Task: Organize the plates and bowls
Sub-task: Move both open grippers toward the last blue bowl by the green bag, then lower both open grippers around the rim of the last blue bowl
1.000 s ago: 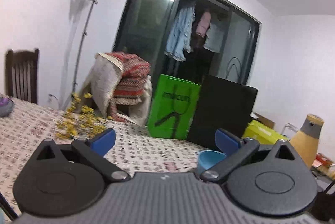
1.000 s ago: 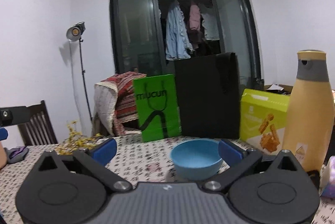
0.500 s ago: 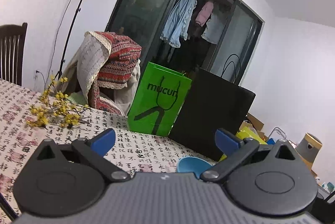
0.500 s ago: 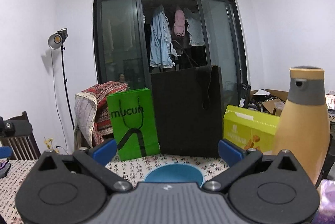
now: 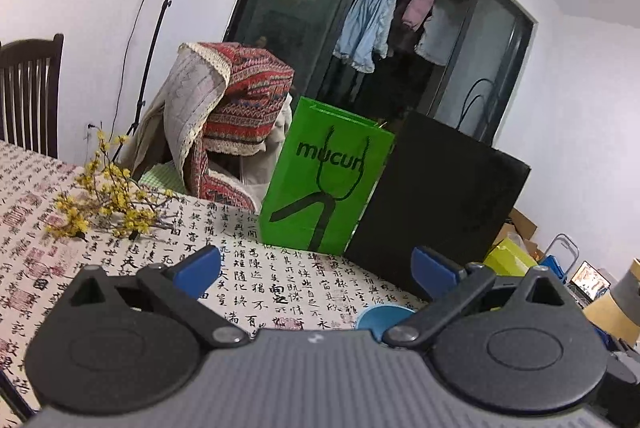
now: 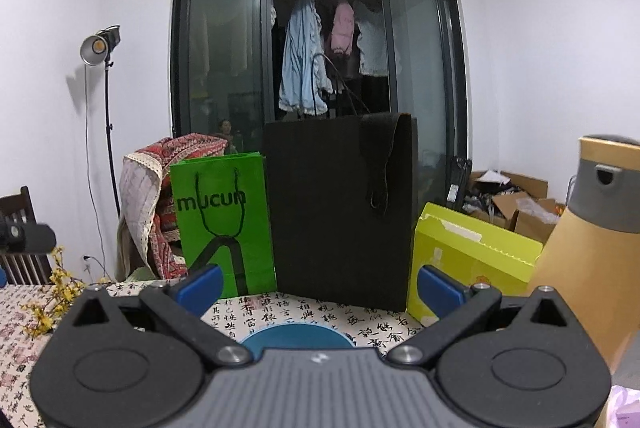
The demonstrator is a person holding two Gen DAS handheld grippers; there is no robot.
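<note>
A blue bowl (image 6: 296,336) sits on the calligraphy-print tablecloth (image 6: 360,320), mostly hidden under the body of my right gripper (image 6: 318,284), which stands open with nothing between its blue fingertips. In the left wrist view the same blue bowl (image 5: 378,314) peeks out low and right of centre, just under the right finger. My left gripper (image 5: 316,264) is open too and holds nothing. No plates are in view.
A green paper bag (image 6: 224,224) and a black bag (image 6: 340,207) stand at the table's far side. A yellow box (image 6: 468,260) and a tan bottle (image 6: 592,248) are on the right. Yellow flower sprigs (image 5: 108,199) lie left. A blanket-draped chair (image 5: 228,115) stands behind.
Both grippers have moved forward over the table; the blue bowl has slid down in both views, partly under the gripper bodies. The left view has swung right.
</note>
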